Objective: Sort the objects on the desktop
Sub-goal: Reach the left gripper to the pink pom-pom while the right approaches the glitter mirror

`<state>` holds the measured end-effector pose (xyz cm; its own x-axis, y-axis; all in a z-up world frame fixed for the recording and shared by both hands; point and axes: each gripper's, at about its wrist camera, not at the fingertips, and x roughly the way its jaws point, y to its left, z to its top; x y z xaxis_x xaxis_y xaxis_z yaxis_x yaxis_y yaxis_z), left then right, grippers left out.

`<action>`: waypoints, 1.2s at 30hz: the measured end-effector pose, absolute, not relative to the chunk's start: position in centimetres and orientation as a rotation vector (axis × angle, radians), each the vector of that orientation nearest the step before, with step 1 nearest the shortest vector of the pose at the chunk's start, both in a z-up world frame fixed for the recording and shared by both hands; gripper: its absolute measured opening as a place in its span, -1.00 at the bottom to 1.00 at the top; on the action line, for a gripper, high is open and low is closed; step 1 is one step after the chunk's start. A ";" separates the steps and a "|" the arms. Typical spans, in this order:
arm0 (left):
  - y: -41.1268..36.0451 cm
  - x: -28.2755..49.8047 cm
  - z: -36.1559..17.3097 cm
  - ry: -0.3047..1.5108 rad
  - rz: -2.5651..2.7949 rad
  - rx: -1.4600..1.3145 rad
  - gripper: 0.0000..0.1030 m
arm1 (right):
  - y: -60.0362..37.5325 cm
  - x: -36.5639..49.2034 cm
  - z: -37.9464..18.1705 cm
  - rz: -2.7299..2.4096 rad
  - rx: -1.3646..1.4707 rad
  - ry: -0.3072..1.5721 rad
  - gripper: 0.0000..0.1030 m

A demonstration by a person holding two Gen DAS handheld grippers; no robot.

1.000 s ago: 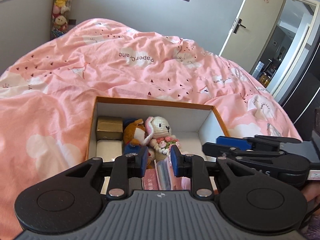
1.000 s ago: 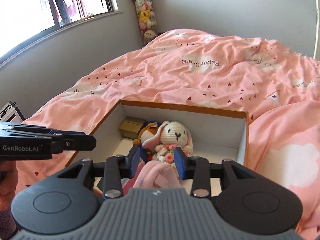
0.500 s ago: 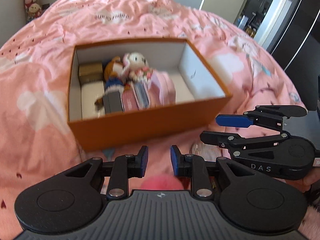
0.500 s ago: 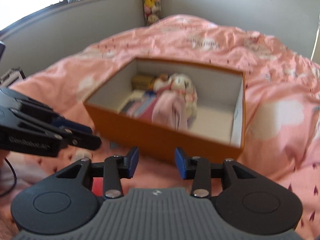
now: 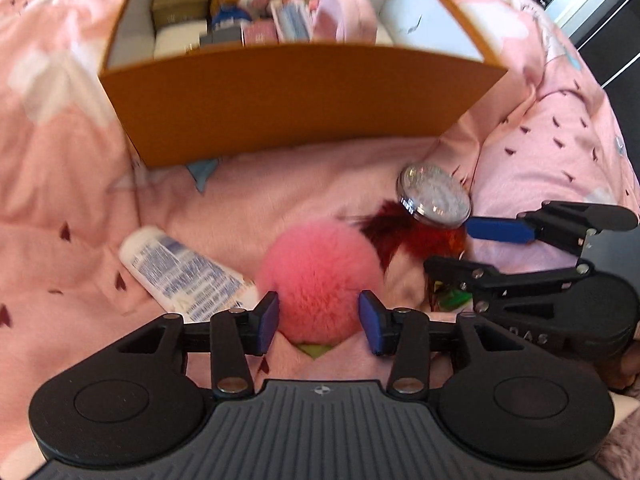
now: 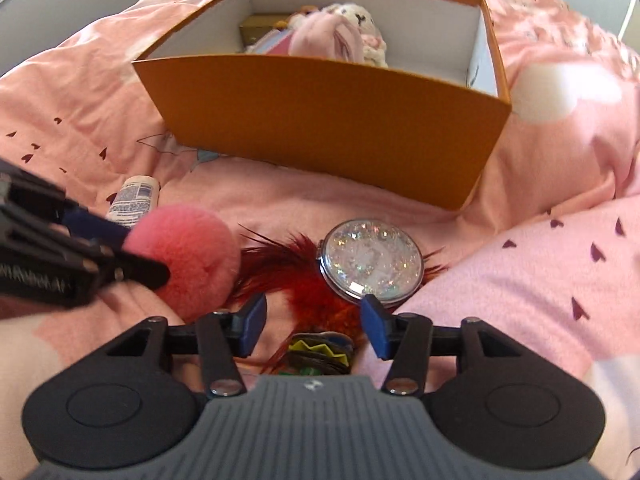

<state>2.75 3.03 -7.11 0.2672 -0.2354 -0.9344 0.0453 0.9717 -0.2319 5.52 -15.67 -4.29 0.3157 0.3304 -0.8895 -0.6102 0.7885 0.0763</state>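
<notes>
An orange box (image 5: 288,96) (image 6: 320,120) on the pink duvet holds plush toys, small boxes and a pink cloth. In front of it lie a pink fluffy ball (image 5: 320,276) (image 6: 188,256), a red feather item (image 5: 416,236) (image 6: 304,280), a round glitter mirror (image 5: 434,196) (image 6: 372,266) and a white tube (image 5: 180,272) (image 6: 134,200). My left gripper (image 5: 318,320) is open, its jaws on either side of the pink ball without pressing it. My right gripper (image 6: 310,326) is open above the red feather item, beside the mirror.
The duvet (image 6: 540,280) rises in a fold at the right of the mirror. A small yellow and green object (image 6: 320,354) lies under the right gripper. The right gripper (image 5: 540,248) shows at the right of the left wrist view.
Both grippers have drawn back from the box, come down toward the duvet and opened wider. The left gripper now straddles the pink ball. The pink cloth stays in the box.
</notes>
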 end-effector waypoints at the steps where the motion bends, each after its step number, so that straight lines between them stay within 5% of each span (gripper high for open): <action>1: 3.1 2.9 -7.5 1.299 -0.186 -0.174 0.03 | -15.5 5.7 -4.5 0.632 -0.294 1.097 0.07; 8: 2.8 3.9 -9.2 1.345 -0.189 -0.190 -0.01 | -15.3 6.0 -4.9 0.637 -0.285 1.126 0.08; 14: 2.8 3.8 -9.1 1.309 -0.165 -0.184 -0.38 | -15.5 6.2 -5.2 0.634 -0.263 1.136 0.09; 18: 2.6 3.2 -7.6 1.223 -0.157 -0.152 -0.86 | -15.9 6.3 -5.0 0.629 -0.249 1.127 0.09; 36: 5.2 1.8 -2.3 0.995 -0.112 -0.282 -0.95 | -20.1 7.9 -3.6 0.521 -0.009 1.082 0.06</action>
<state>1.82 5.24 -2.27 0.5424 -0.2212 -0.8105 -0.0349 0.9580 -0.2848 7.89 -20.12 -3.59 0.3612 0.4002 -0.8422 -0.4086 0.8798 0.2428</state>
